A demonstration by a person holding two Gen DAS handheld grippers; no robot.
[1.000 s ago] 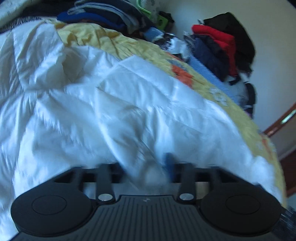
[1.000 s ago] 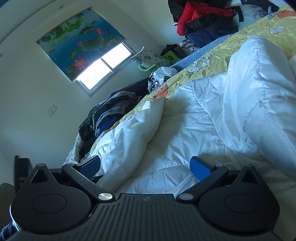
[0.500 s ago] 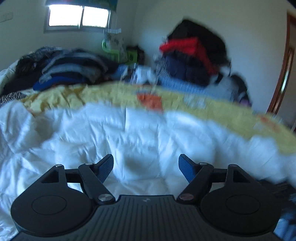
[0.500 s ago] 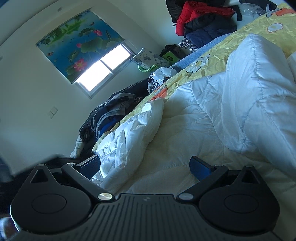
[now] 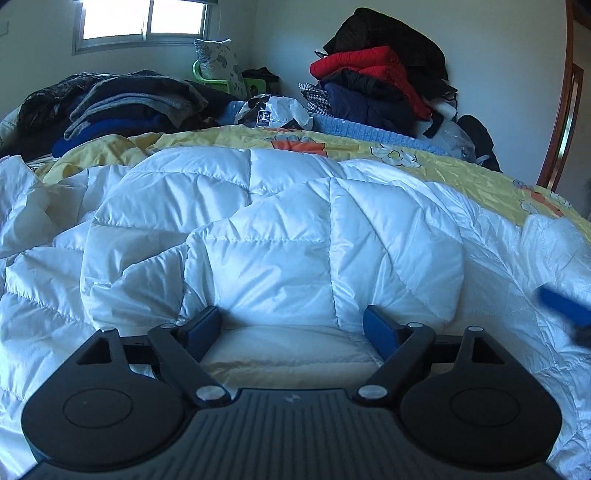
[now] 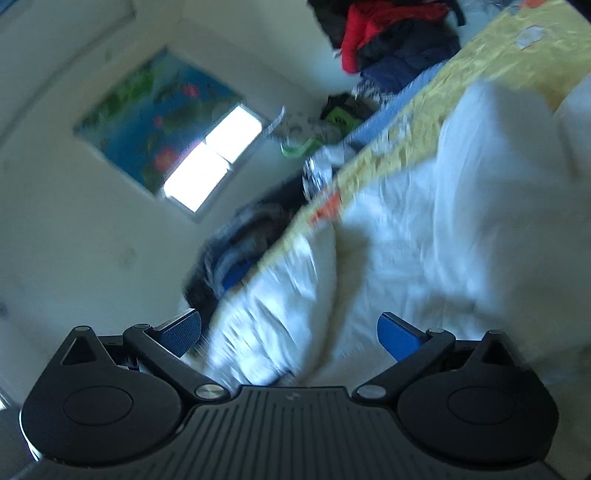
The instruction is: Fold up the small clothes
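A white quilted puffer garment lies crumpled over the bed, its cream lining showing near me. My left gripper hovers at its near edge. The jaws are opening, and the blue pads stand wide apart with only loose fabric lying below the gap, not pinched. A blue finger of the other gripper shows at the right edge. The right wrist view is blurred: my right gripper is open over a rolled fold of the same white garment, and its pads do not press it.
A yellow flowered bedspread lies under the garment. Dark folded clothes are piled at the back left, with red and navy jackets stacked at the back right. A window and a wooden door frame bound the room.
The left gripper let go of the white fabric, opened wide and rolled level. The right gripper stayed open and has just started moving, which blurs its view.
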